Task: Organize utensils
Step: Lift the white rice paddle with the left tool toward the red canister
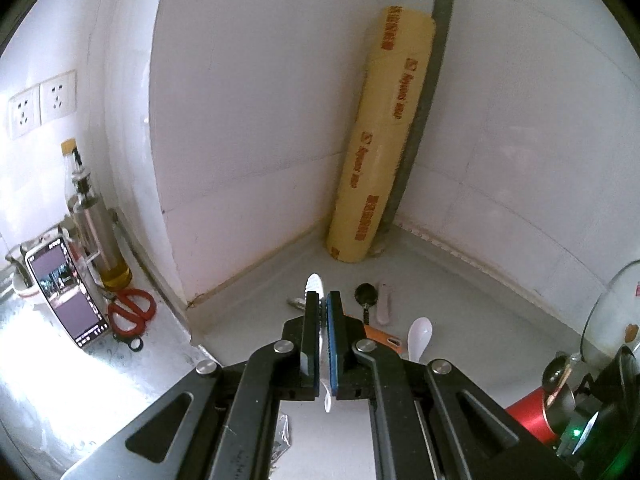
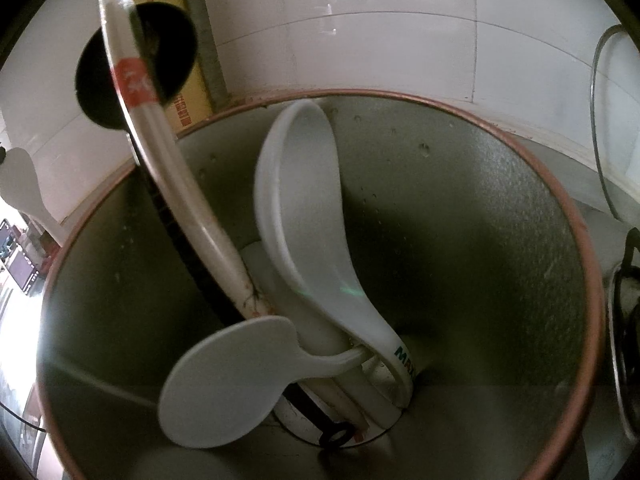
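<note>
My left gripper (image 1: 324, 300) is shut on a white utensil (image 1: 314, 282) whose tip sticks out above the jaws and whose other end hangs below them. On the grey counter beyond lie a black ladle (image 1: 366, 294), a small white spoon (image 1: 384, 306), a white soup spoon (image 1: 418, 336) and an orange-handled tool (image 1: 380, 334). The right wrist view looks down into a metal pot (image 2: 500, 208) holding a white soup spoon (image 2: 308, 216), a white rice paddle (image 2: 224, 380), wrapped chopsticks (image 2: 160, 152) and a black ladle (image 2: 136, 60). The right gripper's fingers are out of view.
A yellow cling-wrap roll (image 1: 380, 140) leans in the corner. At the left stand an oil bottle (image 1: 94, 220), red scissors (image 1: 130, 312) and a phone (image 1: 66, 292). A red cylinder (image 1: 528, 416) and a glass lid (image 1: 612, 312) are at the right.
</note>
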The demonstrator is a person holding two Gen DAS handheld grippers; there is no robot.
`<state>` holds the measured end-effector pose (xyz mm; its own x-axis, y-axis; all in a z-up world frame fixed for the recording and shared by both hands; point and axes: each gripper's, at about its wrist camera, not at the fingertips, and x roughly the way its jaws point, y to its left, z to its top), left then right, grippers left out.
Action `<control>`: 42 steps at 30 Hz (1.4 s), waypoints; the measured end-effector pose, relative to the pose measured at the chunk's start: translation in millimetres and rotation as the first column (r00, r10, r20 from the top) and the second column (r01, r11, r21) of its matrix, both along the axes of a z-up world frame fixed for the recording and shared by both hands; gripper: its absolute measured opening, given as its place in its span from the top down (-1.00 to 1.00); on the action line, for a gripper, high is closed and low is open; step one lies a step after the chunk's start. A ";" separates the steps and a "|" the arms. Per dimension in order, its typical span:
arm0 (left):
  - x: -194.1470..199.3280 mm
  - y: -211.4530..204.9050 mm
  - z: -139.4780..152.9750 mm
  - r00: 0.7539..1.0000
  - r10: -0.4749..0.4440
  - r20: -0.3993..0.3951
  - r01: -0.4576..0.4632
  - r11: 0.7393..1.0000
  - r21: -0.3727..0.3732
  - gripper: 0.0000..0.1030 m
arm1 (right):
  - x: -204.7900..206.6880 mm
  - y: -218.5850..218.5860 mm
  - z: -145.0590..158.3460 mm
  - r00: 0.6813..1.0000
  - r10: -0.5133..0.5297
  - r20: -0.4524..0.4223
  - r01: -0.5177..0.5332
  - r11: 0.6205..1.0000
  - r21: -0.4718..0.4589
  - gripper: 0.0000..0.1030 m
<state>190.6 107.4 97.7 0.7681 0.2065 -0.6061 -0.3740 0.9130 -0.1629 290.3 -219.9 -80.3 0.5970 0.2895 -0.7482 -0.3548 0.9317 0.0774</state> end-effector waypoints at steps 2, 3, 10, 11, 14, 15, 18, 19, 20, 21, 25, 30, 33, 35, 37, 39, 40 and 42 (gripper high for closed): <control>-0.8 -5.4 6.0 1.000 -0.011 -0.003 0.011 1.000 0.015 0.95 | -0.2 -0.3 0.7 1.000 0.006 0.001 -0.006 1.000 -0.001 -0.82; -1.1 -8.4 9.5 1.000 -0.017 -0.006 0.017 1.000 0.020 0.95 | 0.6 -1.4 0.5 1.000 0.008 0.000 -0.008 1.000 -0.001 -0.82; -0.2 -30.4 38.5 0.997 -0.078 0.011 0.077 0.995 0.063 0.95 | 5.9 -6.5 0.5 1.000 0.024 -0.001 -0.024 1.000 -0.002 -0.82; 0.6 -34.8 43.6 0.996 -0.090 0.015 0.089 0.993 0.074 0.95 | 6.4 -7.0 0.5 1.000 0.025 -0.001 -0.025 1.000 -0.002 -0.82; 3.6 -49.0 58.3 0.991 -0.129 0.026 0.126 0.987 0.104 0.95 | 9.9 -8.8 0.0 1.000 0.029 0.000 -0.029 1.000 -0.003 -0.82; 5.2 -54.0 62.8 0.989 -0.143 0.030 0.139 0.984 0.112 0.95 | 9.4 -7.7 -0.2 1.000 0.031 0.000 -0.031 1.000 -0.003 -0.82; 9.2 -70.2 78.0 0.982 -0.184 0.039 0.177 0.973 0.145 0.95 | 5.9 -7.5 0.2 0.999 0.038 0.001 -0.038 0.999 -0.003 -0.82; 10.5 -75.9 83.0 0.979 -0.199 0.043 0.190 0.969 0.156 0.95 | 1.5 -7.4 0.8 0.999 0.041 0.001 -0.041 0.999 -0.003 -0.82; 11.7 -81.5 88.2 0.975 -0.217 0.048 0.207 0.964 0.168 0.95 | 1.8 -7.5 0.6 0.999 0.043 0.001 -0.043 0.999 -0.003 -0.82; 12.8 -85.5 93.0 0.973 -0.226 0.054 0.213 0.961 0.178 0.95 | 1.0 -7.7 0.5 0.999 0.046 0.002 -0.046 0.999 -0.003 -0.82; 18.6 -103.7 112.8 0.958 -0.279 0.071 0.258 0.941 0.217 0.95 | 0.0 -11.3 0.2 0.999 0.054 0.003 -0.054 0.999 -0.001 -0.82; 24.4 -132.0 135.2 0.931 -0.353 0.097 0.315 0.907 0.278 0.95 | 1.2 -14.6 0.1 0.998 0.062 0.002 -0.062 0.998 -0.002 -0.82; 29.0 -148.3 145.3 0.910 -0.400 0.108 0.353 0.886 0.301 0.95 | 1.4 -16.1 0.2 0.998 0.067 0.000 -0.067 0.998 -0.003 -0.82; 32.1 -157.9 150.5 0.897 -0.427 0.115 0.376 0.874 0.309 0.95 | 1.3 -15.9 0.7 0.998 0.069 -0.001 -0.069 0.998 -0.004 -0.82; 35.3 -165.2 155.2 0.884 -0.452 0.120 0.400 0.863 0.309 0.95 | 0.1 -16.4 1.3 0.998 0.071 -0.002 -0.071 0.997 -0.006 -0.82; 39.3 -174.4 157.2 0.868 -0.480 0.123 0.426 0.850 0.311 0.95 | 0.0 -16.2 1.9 0.997 0.072 -0.002 -0.072 0.997 -0.006 -0.82; 40.9 -178.6 157.9 0.861 -0.494 0.123 0.440 0.843 0.311 0.95 | -0.3 -16.4 2.2 0.997 0.072 -0.003 -0.072 0.997 -0.006 -0.82; 42.9 -188.6 159.2 0.845 -0.520 0.121 0.463 0.827 0.319 0.95 | -1.0 -16.1 2.4 0.997 0.072 -0.003 -0.072 0.997 -0.006 -0.82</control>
<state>233.5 -81.1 256.9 0.9063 -0.0995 -0.4107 0.1500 0.9843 0.0926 289.3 -236.0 -77.9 0.5728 0.3271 -0.7516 -0.4212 0.9041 0.0724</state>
